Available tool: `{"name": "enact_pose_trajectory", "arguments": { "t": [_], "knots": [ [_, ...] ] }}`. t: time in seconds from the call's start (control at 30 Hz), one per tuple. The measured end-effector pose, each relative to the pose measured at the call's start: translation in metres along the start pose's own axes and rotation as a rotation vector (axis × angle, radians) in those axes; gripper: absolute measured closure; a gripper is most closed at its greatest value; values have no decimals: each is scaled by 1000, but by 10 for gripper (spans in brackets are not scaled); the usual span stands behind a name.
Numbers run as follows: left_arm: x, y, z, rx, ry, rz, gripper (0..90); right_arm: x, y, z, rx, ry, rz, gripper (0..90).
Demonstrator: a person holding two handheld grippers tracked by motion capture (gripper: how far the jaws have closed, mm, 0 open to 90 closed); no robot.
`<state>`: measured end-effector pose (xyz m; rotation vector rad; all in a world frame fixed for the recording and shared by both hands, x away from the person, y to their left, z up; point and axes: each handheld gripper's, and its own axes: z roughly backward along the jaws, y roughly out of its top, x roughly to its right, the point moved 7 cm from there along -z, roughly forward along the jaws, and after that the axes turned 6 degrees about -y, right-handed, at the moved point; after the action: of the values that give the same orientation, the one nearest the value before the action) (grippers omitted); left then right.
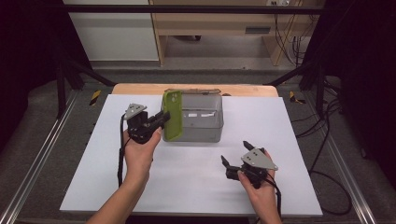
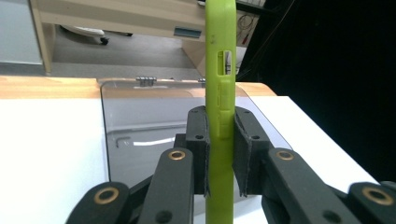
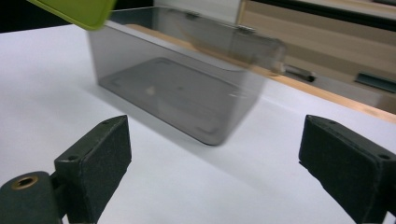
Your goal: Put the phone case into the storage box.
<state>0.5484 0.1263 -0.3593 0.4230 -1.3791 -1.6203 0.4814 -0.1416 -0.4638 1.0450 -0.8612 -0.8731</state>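
Phone case [image 1: 172, 115], lime green, stands on end at the open grey box's [image 1: 201, 133] left wall, clamped in my left gripper [image 1: 159, 120]; my right gripper [image 1: 233, 153] hovers empty, well apart, over bare white table [image 1: 196, 182].

Left gripper view: pads pinch the case's edge; lowering it inside seems next, clearing the rim.

Right gripper view: jaws spread wide, nothing between.

The high view looks forward and down from above the near edge of the bench [image 1: 196, 186], taking it all in. The left gripper view sits low and very close behind the case [image 2: 219, 116], facing the far side. The right gripper view skims the bench from the near right. All three share the box [image 1: 201, 121].
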Motion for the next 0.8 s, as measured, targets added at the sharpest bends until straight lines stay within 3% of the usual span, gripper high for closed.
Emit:
{"name": "enact_pose_trajectory", "arguments": {
  "t": [0.17,0.57,0.8],
  "knots": [
    [-3,15,-10,-23,22,6,775,17,-5,5,24,-30,-1,87],
    [-13,43,-38,-73,92,-51,775,29,-9,10,38,-77,-1,55],
    [-26,48,-49,-94,112,-21,775,28,-12,8,23,-77,6,55]
  ]
}}
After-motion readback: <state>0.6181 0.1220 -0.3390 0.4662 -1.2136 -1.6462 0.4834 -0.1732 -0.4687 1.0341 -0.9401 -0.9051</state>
